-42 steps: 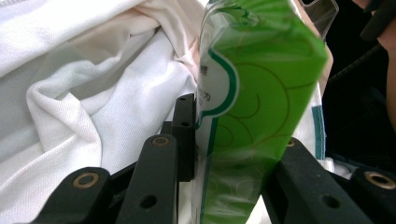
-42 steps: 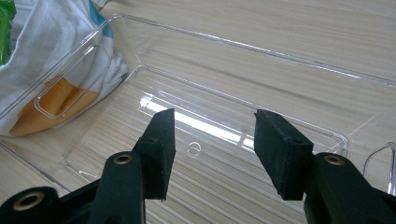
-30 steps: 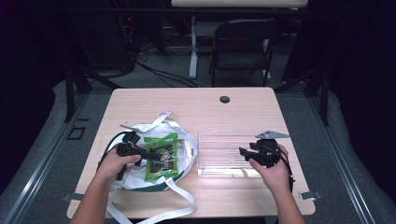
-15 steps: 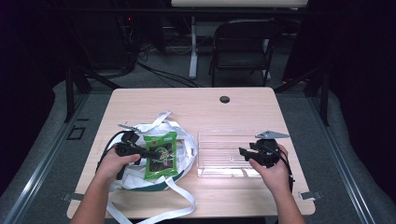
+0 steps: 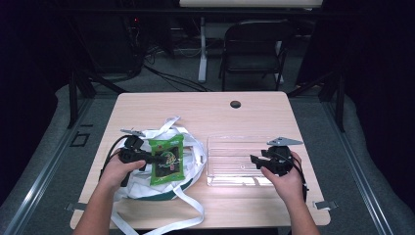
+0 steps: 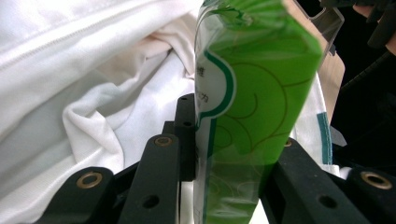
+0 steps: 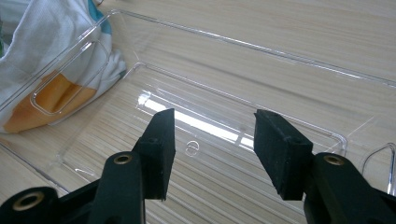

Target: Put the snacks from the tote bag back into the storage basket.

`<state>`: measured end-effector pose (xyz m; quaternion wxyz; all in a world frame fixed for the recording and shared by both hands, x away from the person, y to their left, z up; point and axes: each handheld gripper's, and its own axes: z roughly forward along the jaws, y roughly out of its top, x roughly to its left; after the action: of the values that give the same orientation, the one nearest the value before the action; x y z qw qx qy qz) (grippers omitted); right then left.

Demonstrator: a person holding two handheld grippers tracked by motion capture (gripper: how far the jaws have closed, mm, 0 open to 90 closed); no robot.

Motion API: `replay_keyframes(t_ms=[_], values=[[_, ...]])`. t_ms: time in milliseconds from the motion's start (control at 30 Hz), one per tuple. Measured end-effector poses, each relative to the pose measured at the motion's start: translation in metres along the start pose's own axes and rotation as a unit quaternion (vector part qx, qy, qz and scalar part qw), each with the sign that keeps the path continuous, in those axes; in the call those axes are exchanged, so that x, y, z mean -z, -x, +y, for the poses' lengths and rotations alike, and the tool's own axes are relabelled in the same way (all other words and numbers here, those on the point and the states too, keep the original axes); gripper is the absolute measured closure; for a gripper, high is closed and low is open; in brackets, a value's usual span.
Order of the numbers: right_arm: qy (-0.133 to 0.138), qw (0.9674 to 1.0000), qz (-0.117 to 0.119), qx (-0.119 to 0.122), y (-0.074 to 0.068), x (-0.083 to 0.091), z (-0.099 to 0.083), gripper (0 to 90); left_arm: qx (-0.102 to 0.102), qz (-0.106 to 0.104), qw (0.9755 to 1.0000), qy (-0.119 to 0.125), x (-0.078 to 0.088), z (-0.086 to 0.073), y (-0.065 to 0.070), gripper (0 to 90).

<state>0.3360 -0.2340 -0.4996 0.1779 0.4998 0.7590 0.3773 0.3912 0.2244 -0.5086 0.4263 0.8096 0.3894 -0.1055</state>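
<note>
On the wooden table (image 5: 205, 110), the left gripper (image 5: 147, 156) is clamping a green snack packet (image 5: 167, 159), its jaws pressing on the packet's near edge from both sides, as the left gripper view shows. The packet is lying over a white cloth bag (image 5: 147, 188) with long straps, which is sitting toward the 8 o'clock part of the tabletop. In the left gripper view the packet (image 6: 243, 116) is standing edge-on between the jaws, with the white fabric (image 6: 84, 93) bunching behind it.

The right gripper (image 5: 259, 160) is hovering at about 4 o'clock, over the right end of a clear plastic tray (image 5: 235, 144). Its jaws are standing wide apart, holding nothing, with the tray's floor (image 7: 196, 140) lying beneath them.
</note>
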Motion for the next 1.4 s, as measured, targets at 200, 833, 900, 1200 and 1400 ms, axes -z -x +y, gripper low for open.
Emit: replay_keyframes(t_ms=[200, 833, 900, 1200, 1400], values=[[0.000, 1.0000, 0.000, 0.000, 0.000, 0.000, 0.000, 48.7, -0.012, 0.003, 0.9998, 0.017, 0.004, 0.002, 0.003, 75.3], [-0.003, 0.9995, -0.016, 0.028, -0.003, 0.001, 0.002, 49.4, -0.038, 0.021, 0.9983, 0.040, 0.011, 0.005, 0.009, 75.4], [-0.001, 0.9994, -0.016, 0.029, -0.003, 0.001, 0.001, 49.5, -0.038, 0.022, 0.9981, 0.042, 0.012, 0.005, 0.010, 75.4], [0.007, 0.9987, -0.016, 0.047, -0.006, 0.002, 0.003, 50.6, -0.049, 0.032, 0.9967, 0.057, 0.016, 0.007, 0.015, 75.4], [0.005, 0.9980, -0.020, 0.060, -0.009, 0.003, 0.004, 52.6, -0.056, 0.038, 0.9958, 0.061, 0.017, 0.008, 0.017, 75.4]])
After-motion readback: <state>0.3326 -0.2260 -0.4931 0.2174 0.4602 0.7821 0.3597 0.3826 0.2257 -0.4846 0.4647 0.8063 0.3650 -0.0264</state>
